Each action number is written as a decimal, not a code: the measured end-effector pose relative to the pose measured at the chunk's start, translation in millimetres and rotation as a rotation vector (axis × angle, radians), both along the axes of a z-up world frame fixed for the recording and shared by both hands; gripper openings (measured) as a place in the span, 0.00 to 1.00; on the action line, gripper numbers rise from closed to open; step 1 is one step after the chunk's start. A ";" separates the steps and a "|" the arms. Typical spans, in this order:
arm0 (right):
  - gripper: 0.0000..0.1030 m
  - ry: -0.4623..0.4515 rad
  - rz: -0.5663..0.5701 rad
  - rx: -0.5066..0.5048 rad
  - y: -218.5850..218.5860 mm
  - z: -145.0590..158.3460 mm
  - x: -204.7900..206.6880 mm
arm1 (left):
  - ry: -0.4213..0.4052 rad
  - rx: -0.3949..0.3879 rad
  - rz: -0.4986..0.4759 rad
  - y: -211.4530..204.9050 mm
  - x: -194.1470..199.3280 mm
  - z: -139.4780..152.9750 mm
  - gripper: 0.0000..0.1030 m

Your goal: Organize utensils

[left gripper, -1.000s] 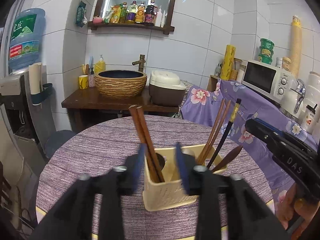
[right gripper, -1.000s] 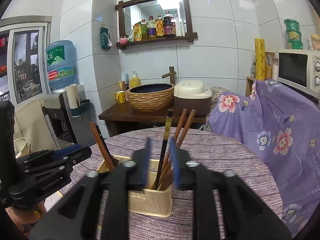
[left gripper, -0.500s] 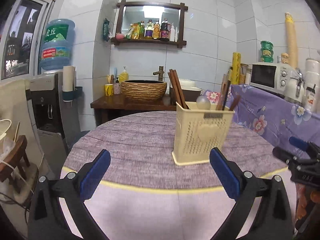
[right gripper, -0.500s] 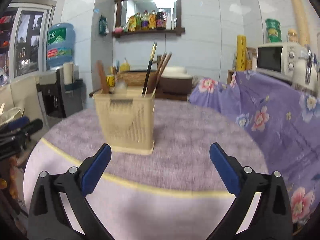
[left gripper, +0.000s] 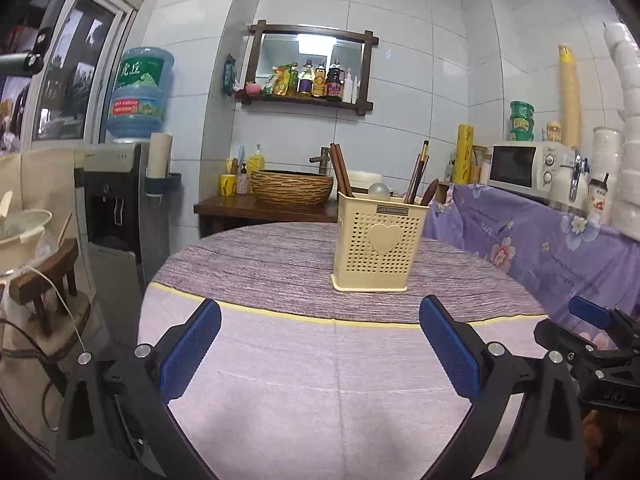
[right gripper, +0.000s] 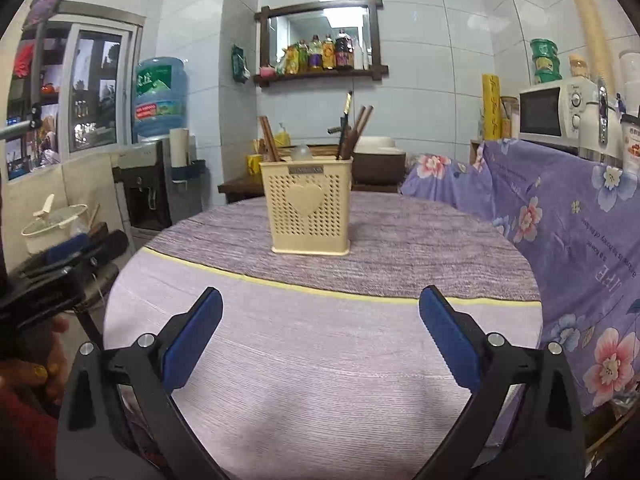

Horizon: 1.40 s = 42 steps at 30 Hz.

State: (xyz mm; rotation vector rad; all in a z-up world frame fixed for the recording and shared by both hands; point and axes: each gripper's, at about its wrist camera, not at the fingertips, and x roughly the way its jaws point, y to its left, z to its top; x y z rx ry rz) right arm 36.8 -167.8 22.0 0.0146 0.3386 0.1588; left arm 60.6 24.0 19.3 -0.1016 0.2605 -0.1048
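On the round table [left gripper: 280, 380], past the yellow line of its cloth, stands a cream utensil holder [left gripper: 378, 240] with small holes and a heart on the front. At its left side two brown chopsticks [left gripper: 340, 170] lean out together; at the right side stand several more sticks [left gripper: 418, 176], one of them dark with a gold end. Between them a pale round thing [left gripper: 378, 190] shows over the rim, but what it is I cannot tell. How the inside is divided is hidden by the wall of the holder. The left gripper [left gripper: 320, 346] is spread wide with nothing between its blue pads, well apart from the holder, and the right gripper [right gripper: 320, 334] is the same. Each view shows the other gripper only partly, cut by the picture edge. Behind the table a woven basin [left gripper: 292, 186] sits on a dark wooden counter [left gripper: 248, 210]; its inside is not visible. The bottles on the wall shelf [left gripper: 308, 98] are too small to read.
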 end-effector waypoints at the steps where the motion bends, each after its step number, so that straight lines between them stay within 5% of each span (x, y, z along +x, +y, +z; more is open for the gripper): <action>1: 0.94 -0.011 0.006 -0.004 2.4 3.4 -2.2 | 0.003 0.000 -0.003 -0.6 -0.3 0.1 0.95; 42: 0.94 -0.018 -0.014 -0.011 1.1 8.8 -5.7 | 0.017 0.050 -0.009 1.6 -7.3 -3.5 0.95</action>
